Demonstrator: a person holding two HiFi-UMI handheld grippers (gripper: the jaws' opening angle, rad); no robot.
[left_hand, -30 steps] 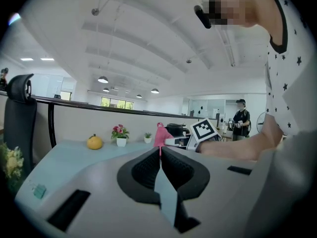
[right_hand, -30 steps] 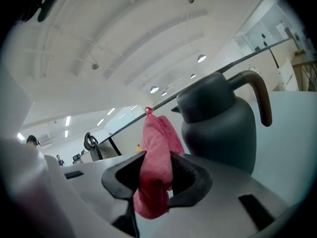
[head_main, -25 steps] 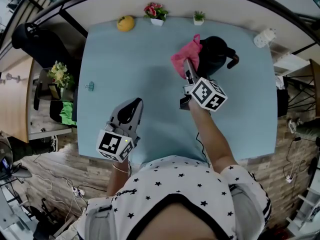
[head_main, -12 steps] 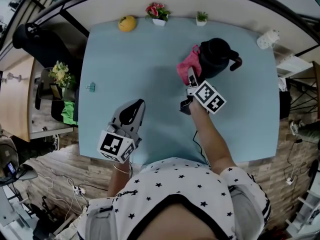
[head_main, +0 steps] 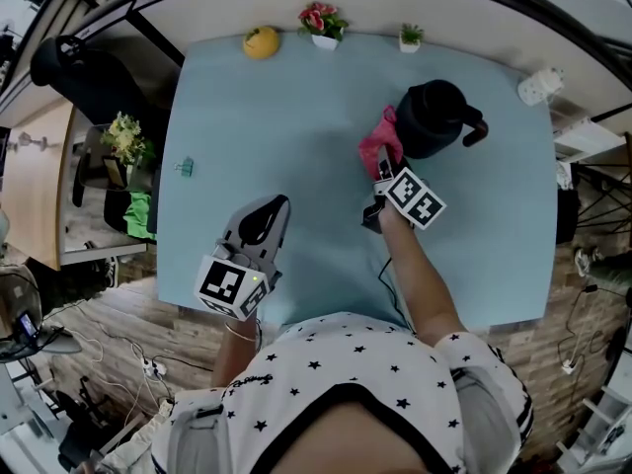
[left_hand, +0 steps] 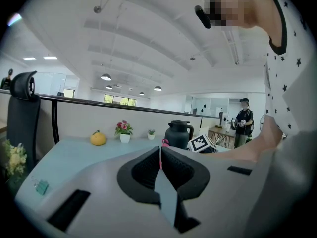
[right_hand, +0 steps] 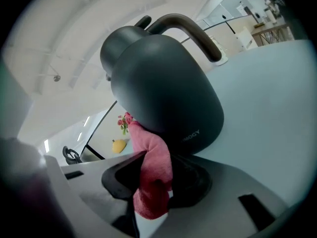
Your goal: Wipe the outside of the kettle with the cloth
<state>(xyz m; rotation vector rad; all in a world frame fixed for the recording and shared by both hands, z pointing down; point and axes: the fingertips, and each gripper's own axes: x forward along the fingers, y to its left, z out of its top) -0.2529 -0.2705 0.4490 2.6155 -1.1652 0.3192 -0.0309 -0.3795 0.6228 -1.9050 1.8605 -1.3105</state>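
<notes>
My right gripper [head_main: 383, 169] pinches the pink cloth [head_main: 377, 142] in its jaws. In the last second it slid down the left side of the kettle [head_main: 434, 117], upper right in the head view, so that side is getting wiped. My left gripper [head_main: 261, 217] waits lower left, jaws closed, empty.

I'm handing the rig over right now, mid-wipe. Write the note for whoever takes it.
Left gripper: shut, empty, above the table's near left.
Right gripper: shut on the cloth, pressed low against the kettle's left side.
Kettle upright, far right of table, handle pointing right.
Done: cloth gripped and on the kettle; how much is wiped, cannot tell.
Left: wipe round the rest of the outside.
</notes>
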